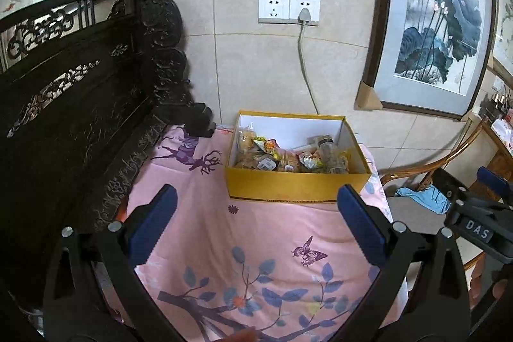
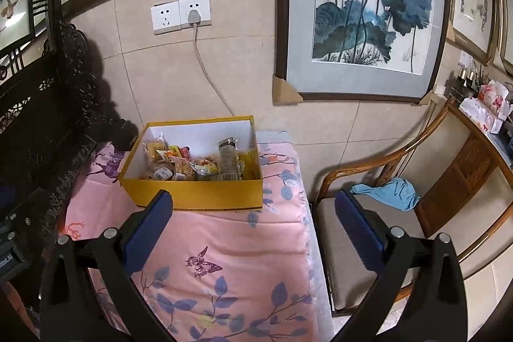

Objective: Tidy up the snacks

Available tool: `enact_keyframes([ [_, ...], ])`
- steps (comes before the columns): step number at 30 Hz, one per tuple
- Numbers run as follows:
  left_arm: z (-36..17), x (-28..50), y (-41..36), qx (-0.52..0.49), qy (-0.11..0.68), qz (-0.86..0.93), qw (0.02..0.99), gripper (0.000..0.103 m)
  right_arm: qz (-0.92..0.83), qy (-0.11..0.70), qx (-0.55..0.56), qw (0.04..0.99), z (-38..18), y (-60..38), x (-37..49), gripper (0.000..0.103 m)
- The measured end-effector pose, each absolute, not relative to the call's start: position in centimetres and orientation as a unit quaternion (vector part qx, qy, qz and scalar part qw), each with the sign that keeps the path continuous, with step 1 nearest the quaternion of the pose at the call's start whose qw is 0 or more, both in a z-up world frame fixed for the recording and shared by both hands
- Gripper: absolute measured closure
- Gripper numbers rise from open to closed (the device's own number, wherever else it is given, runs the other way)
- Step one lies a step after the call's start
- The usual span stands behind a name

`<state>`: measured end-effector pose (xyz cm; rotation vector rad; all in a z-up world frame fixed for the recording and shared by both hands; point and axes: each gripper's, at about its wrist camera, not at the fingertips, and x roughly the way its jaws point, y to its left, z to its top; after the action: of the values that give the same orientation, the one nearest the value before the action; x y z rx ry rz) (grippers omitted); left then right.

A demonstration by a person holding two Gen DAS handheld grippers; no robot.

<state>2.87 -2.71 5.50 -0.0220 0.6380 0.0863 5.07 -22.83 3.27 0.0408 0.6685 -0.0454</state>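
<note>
A yellow cardboard box point(image 1: 295, 186) point(image 2: 195, 193) stands on a pink floral cloth near the wall. Wrapped snacks point(image 1: 272, 154) point(image 2: 174, 164) lie piled inside it, with a clear bottle point(image 1: 328, 149) point(image 2: 228, 159) among them. My left gripper point(image 1: 256, 204) is open and empty, held above the cloth in front of the box. My right gripper point(image 2: 253, 207) is also open and empty, in front of the box's right end. The right gripper's body point(image 1: 474, 220) shows at the right edge of the left wrist view.
The pink cloth point(image 1: 256, 252) point(image 2: 224, 246) covers a small table. A dark carved wooden screen point(image 1: 80, 104) stands on the left. A wooden chair point(image 2: 400, 213) with a blue rag point(image 2: 391, 193) sits right of the table. A cord point(image 2: 208, 76) runs from a wall socket.
</note>
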Motion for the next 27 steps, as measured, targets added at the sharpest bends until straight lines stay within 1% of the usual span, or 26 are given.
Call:
enact_keyframes([
  [3, 5.6, 3.1, -3.3, 0.013, 0.311, 0.045, 0.949, 0.002, -0.028, 0.350, -0.004, 0.936, 2.8, -22.6, 5.8, 0.001],
  [5, 5.5, 3.3, -3.4, 0.018, 0.310, 0.041, 0.950, 0.002, -0.028, 0.350, -0.016, 0.936, 2.5, -22.3, 6.1, 0.001],
  [11, 4.3, 4.5, -3.2, 0.003, 0.341, 0.029, 0.940, 0.002, -0.017, 0.364, 0.003, 0.931, 1.4, -22.6, 6.9, 0.001],
  [14, 3.7, 4.8, -3.2, 0.006, 0.337, 0.031, 0.941, 0.002, -0.017, 0.364, -0.002, 0.931, 1.0, -22.4, 7.3, 0.001],
  [19, 2.1, 6.1, -3.3, 0.005, 0.353, 0.028, 0.935, 0.002, -0.025, 0.371, 0.012, 0.928, -0.1, -22.7, 8.1, 0.001],
  [22, 1.2, 6.6, -3.7, -0.003, 0.345, 0.010, 0.938, 0.002, -0.028, 0.377, -0.016, 0.926, -1.2, -22.2, 8.9, 0.001],
  [24, 0.4, 7.1, -4.2, 0.008, 0.345, 0.007, 0.938, 0.002, -0.045, 0.385, -0.042, 0.921, -2.1, -21.9, 9.7, 0.001],
  [27, -0.5, 8.0, -4.4, -0.006, 0.358, -0.003, 0.934, 0.002, -0.052, 0.378, -0.033, 0.924, -2.5, -22.0, 10.1, 0.001],
])
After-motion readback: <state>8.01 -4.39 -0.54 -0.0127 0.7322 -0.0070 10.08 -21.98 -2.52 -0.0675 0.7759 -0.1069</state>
